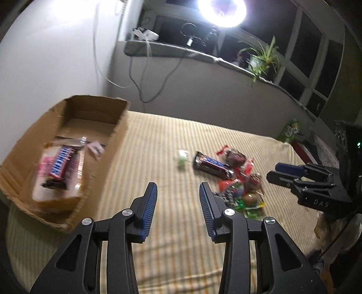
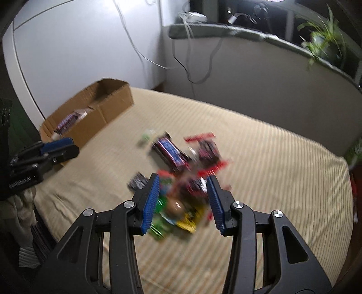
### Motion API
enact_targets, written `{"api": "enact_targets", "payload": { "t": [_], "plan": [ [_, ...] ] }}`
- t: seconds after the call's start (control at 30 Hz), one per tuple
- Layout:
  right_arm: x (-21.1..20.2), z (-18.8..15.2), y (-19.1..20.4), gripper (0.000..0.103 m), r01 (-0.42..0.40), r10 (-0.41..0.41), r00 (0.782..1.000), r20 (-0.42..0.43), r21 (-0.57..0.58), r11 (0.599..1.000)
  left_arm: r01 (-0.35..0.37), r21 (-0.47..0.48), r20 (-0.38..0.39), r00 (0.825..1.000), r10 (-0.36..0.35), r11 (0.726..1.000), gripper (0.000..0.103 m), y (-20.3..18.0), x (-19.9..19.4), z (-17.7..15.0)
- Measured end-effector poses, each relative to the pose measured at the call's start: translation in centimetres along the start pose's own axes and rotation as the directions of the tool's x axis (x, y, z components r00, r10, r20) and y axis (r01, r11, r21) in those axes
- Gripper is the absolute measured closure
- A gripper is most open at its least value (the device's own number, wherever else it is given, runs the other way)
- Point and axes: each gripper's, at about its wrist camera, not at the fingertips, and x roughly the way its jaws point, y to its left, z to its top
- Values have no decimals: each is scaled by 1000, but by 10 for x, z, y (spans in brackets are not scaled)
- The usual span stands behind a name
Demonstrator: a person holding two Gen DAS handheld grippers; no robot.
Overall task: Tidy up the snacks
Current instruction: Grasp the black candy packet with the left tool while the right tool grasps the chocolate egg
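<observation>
A cardboard box [image 1: 117, 122] stands at the left on the striped bed cover; a blue-labelled bar [image 1: 60, 166] lies on pink packets inside it. A pile of snacks lies in the middle: a dark blue-labelled bar [image 1: 212, 167], red-edged packets [image 1: 235, 157], a green and yellow packet [image 1: 246, 203], a small green sweet [image 1: 182, 158]. My left gripper [image 1: 178, 187] is open and empty, above the cover between box and pile. My right gripper [image 2: 183, 181] is open and empty, just above the blurred pile [image 2: 181, 181]. The box also shows in the right wrist view [image 2: 108, 108].
The striped cover [image 1: 176, 248] spreads over the bed. A window ledge [image 1: 203, 56] with cables and a potted plant [image 1: 262, 58] runs behind. A bright lamp [image 1: 221, 9] glares above. A green packet [image 1: 291, 131] stands at the far right edge.
</observation>
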Motion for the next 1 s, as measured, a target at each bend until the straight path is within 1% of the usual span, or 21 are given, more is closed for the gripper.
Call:
{"api": "enact_targets", "payload": {
  "t": [0.1, 0.17, 0.33, 0.4, 0.47, 0.53, 0.63, 0.67, 0.73, 0.87, 0.9, 0.93, 1.0],
  "plan": [
    [5, -16, -13, 58, 4, -3, 999, -33, 35, 999, 26, 17, -29, 999, -26, 1000, 66, -13, 8, -5],
    [7, -23, -17, 58, -4, 7, 999, -41, 54, 999, 39, 29, -45, 998, -38, 999, 66, -19, 13, -6],
    [14, -30, -13, 58, -49, 52, 997, -54, 61, 997, 74, 60, -85, 994, -69, 995, 66, -33, 25, -10],
    [17, -33, -5, 61, -61, 64, 996, -56, 43, 997, 86, 71, -100, 992, -79, 994, 66, -37, 30, -10],
    [21, -33, -1, 68, -61, 63, 996, -61, 31, 998, 92, 79, -112, 990, -83, 993, 66, -40, 34, -11],
    [25, -32, 0, 71, -71, 73, 995, -64, 32, 997, 95, 81, -125, 988, -85, 992, 66, -42, 41, -9],
    [31, -31, 1, 72, -70, 72, 995, -69, 29, 997, 116, 92, -144, 984, -102, 989, 65, -44, 48, -8],
    [33, -31, 0, 72, -71, 73, 995, -72, 30, 997, 119, 99, -150, 983, -103, 988, 64, -46, 51, -8],
    [37, -31, 1, 72, -74, 75, 994, -79, 20, 997, 119, 118, -158, 982, -100, 986, 55, -50, 57, -7],
    [43, -33, -1, 72, -68, 68, 994, -85, 5, 998, 114, 148, -191, 978, -85, 982, 51, -55, 74, -8],
    [43, -33, -1, 72, -66, 66, 994, -83, 2, 998, 109, 150, -199, 977, -78, 983, 47, -56, 78, -8],
    [43, -34, 0, 72, -60, 59, 995, -81, -10, 998, 108, 150, -204, 976, -76, 983, 45, -55, 81, -8],
    [45, -35, 2, 72, -53, 51, 995, -84, -25, 998, 100, 159, -214, 975, -65, 982, 45, -56, 87, -10]
  ]
}}
